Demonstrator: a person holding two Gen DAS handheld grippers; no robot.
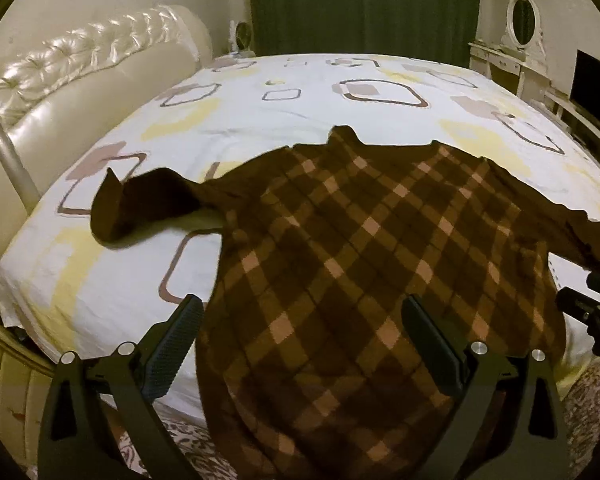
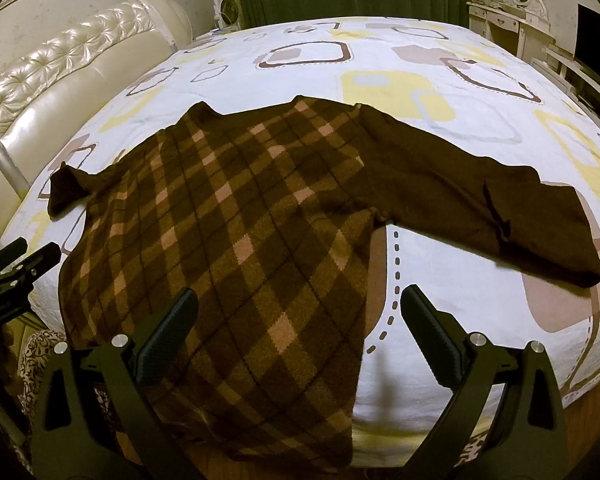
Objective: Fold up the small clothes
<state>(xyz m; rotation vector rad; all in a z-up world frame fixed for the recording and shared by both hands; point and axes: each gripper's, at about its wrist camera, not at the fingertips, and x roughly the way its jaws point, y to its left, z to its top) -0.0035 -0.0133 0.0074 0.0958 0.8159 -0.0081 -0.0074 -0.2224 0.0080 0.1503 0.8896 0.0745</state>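
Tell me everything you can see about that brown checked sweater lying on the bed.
The sweater looks like soft, fuzzy knit: a dark brown body crossed by diagonal checks in tan and pale pink, with plain dark brown sleeves. It lies spread out flat on the patterned bedsheet, neck toward the far side, hem hanging over the near edge. One sleeve stretches out straight; the other sleeve is crumpled, its cuff curled up. Nothing grips it: both pairs of tongs hover open above its lower part.
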